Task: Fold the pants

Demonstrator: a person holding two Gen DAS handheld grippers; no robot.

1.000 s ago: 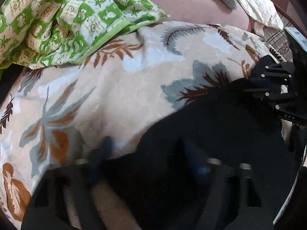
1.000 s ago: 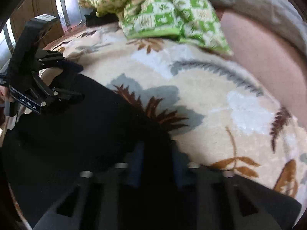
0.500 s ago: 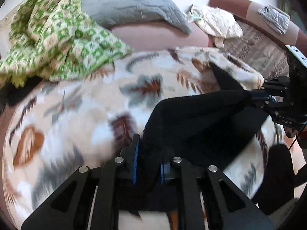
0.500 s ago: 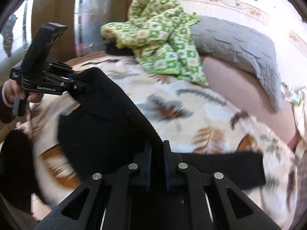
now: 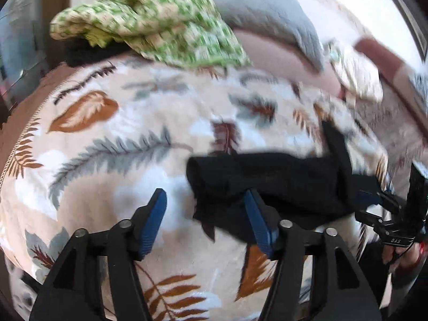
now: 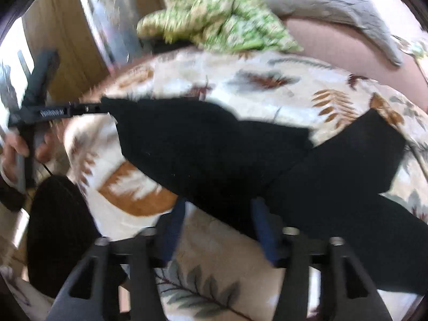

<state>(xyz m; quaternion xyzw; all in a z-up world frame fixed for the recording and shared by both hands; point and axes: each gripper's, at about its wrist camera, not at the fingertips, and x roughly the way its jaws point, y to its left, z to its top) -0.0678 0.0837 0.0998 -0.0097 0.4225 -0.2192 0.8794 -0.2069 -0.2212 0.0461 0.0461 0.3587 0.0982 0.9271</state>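
The black pants (image 5: 281,182) lie spread on a leaf-patterned blanket (image 5: 112,160). My left gripper (image 5: 206,208) hovers at their left end. Its jaws are opening and stand wide. The pants' edge reaches in between the blue pads (image 5: 157,208), loose and not pinched. In the right wrist view the pants (image 6: 214,147) run across the blanket (image 6: 267,75), one part folded over another. My right gripper (image 6: 218,219) is over their near edge, jaws opening wide, with loose fabric between them. Each view shows the other gripper at its side: the right gripper (image 5: 371,208) and the left gripper (image 6: 91,108).
A crumpled green-and-white cloth (image 5: 149,18) lies at the blanket's far end, with a grey pillow (image 5: 267,18) beside it on a pink sheet (image 6: 347,45). A wooden panel (image 6: 67,40) stands on the left. A hand (image 6: 16,144) holds the left gripper's handle above a dark leg (image 6: 56,227).
Both grippers were shut on the pants' edge and held it up. Now both stand wide apart, the pants lie flat on the blanket, and both views have swung and pulled back.
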